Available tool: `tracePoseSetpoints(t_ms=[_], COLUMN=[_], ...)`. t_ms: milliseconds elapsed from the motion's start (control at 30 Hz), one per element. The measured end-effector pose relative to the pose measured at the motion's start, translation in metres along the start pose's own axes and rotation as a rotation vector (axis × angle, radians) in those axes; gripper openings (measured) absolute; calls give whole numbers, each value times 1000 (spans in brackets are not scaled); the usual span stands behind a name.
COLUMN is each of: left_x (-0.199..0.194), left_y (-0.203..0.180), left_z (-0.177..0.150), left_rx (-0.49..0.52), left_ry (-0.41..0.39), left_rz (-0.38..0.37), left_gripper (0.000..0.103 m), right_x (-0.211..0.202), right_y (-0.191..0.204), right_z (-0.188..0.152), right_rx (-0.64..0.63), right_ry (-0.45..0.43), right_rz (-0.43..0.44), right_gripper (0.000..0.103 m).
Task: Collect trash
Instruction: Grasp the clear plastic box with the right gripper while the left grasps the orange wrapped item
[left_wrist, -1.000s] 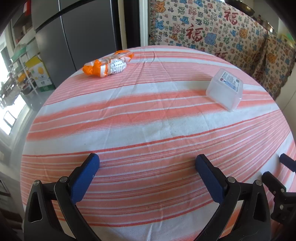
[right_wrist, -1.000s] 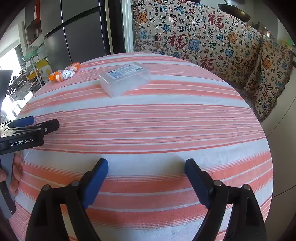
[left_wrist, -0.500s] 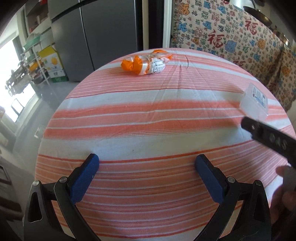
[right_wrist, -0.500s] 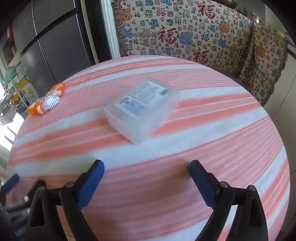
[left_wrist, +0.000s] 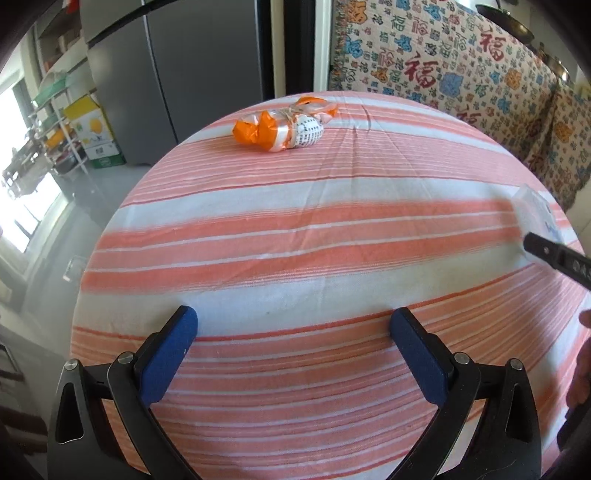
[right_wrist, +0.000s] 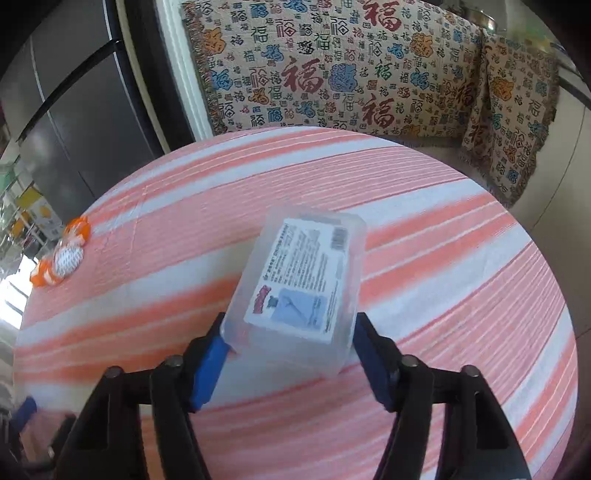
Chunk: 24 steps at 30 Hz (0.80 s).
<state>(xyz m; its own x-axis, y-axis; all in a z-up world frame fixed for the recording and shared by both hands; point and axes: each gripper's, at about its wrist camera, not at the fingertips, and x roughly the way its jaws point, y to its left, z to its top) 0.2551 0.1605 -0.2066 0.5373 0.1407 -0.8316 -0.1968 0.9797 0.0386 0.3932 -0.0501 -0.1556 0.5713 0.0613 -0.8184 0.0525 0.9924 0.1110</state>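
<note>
Right wrist view: a clear rectangular plastic box with a printed label (right_wrist: 301, 291) sits on the round table's orange-and-white striped cloth (right_wrist: 461, 266).
The right gripper (right_wrist: 288, 349) has just been closing, blue pads against the box's near end; the left gripper (left_wrist: 293, 356) stays spread, a crumpled orange-and-white wrapper (left_wrist: 284, 127) far across.

A round tabletop (left_wrist: 295, 236), draped in an orange-striped cloth, is seen; a crumpled orange wrapper (left_wrist: 284, 125) at upper centre, a clear plastic box (right_wrist: 306, 280) mid-frame.
</note>
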Motion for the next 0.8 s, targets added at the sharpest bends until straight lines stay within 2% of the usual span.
tracePoseSetpoints(t_ms=[100, 233, 300, 367, 500, 700, 733, 800], left_x=[15, 40, 51, 62, 72, 79, 79, 76], left_y=[19, 56, 63, 58, 38, 7, 2, -1], left_z=[27, 65, 78, 90, 109, 124, 124, 125], left_rx=[-9, -57, -55, 19, 215, 344, 361, 353], left_ry=[34, -25, -59, -57, -65, -104, -110, -120], left_rz=[-12, -52, -47, -40, -106, -122, -127, -158], left_gripper=[103, 103, 103, 103, 103, 101, 97, 64], right_x=[-17, -34, -37, -37, -34, -34, -33, -34], right_y=[-28, -50, -48, -45, -49, -49, -49, -49], right_z=[-21, -44, -53, -55, -54, -55, -55, -55], right_rx=[-70, -101, -144, -163, -153, -159, -158, -156], right_ry=[3, -5, -45, -49, -48, -49, -48, -49], right_rz=[35, 56, 32, 12, 19, 14, 15, 16], right_gripper=[65, 64, 64, 64, 64, 65, 65, 65])
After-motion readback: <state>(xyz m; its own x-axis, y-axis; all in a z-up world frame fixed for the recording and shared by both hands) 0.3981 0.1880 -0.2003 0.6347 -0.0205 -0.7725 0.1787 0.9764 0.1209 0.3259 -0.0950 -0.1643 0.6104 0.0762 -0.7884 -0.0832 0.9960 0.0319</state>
